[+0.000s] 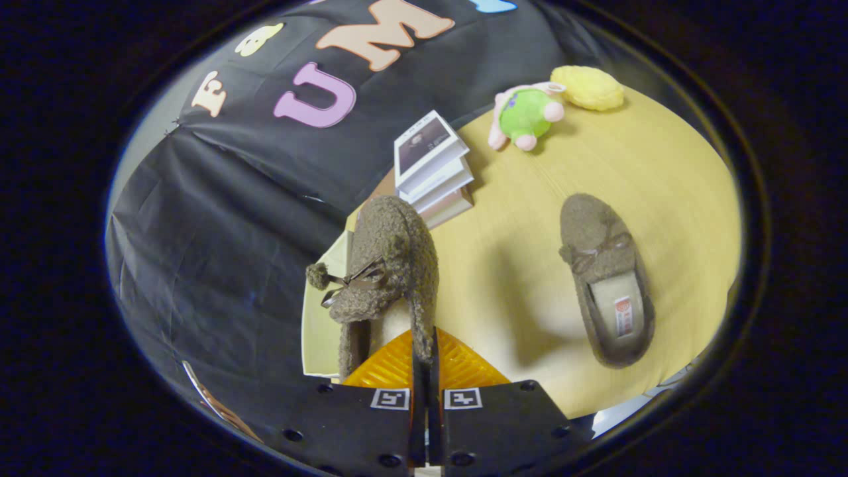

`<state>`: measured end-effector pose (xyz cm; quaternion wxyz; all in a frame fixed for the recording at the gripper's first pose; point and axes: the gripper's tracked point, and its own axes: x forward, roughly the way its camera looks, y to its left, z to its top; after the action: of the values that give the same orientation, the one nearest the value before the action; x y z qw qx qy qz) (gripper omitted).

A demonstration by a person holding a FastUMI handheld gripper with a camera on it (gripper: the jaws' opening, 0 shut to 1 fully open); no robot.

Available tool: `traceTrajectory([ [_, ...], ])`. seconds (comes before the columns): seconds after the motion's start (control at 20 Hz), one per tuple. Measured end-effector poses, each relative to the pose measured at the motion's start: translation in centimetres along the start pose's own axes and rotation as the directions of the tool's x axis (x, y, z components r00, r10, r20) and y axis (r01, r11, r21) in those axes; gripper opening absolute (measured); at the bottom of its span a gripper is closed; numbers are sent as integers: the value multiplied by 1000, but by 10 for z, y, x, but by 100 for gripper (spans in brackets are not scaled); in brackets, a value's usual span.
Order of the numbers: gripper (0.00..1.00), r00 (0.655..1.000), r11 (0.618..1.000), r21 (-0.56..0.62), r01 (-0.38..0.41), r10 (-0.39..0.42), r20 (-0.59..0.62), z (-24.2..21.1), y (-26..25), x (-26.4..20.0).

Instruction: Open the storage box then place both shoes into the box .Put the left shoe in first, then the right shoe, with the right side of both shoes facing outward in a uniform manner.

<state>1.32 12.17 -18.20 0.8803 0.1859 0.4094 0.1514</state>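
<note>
Jaws stand clamped together on the side wall of one fuzzy brown shoe [387, 265], held lifted just ahead of them at 12 o'clock, its bow facing 9 o'clock. Its mate, the second shoe [606, 278], lies flat on the wooden surface [662, 179] at 2 o'clock, with a stack of books [434, 169], a green plush toy [527, 116] and a yellow sponge [588, 87] beyond

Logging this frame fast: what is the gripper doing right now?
Gripper: shut on the side wall of the held shoe, lifted beside the table; the other shoe lies there.
</note>
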Motion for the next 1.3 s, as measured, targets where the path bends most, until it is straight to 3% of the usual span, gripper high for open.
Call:
traceTrajectory([
  [0.35, 5, 989, 989, 22, -144, 145, -29, 7, 80, -7],
  [0.6, 5, 983, 987, -5, -162, 161, -92, -13, 125, 31],
  [1.05, 5, 975, 995, -103, 0, -23, -221, -60, 150, 131],
  [1.3, 5, 949, 984, -146, 107, -145, -280, -95, 147, 169],
])
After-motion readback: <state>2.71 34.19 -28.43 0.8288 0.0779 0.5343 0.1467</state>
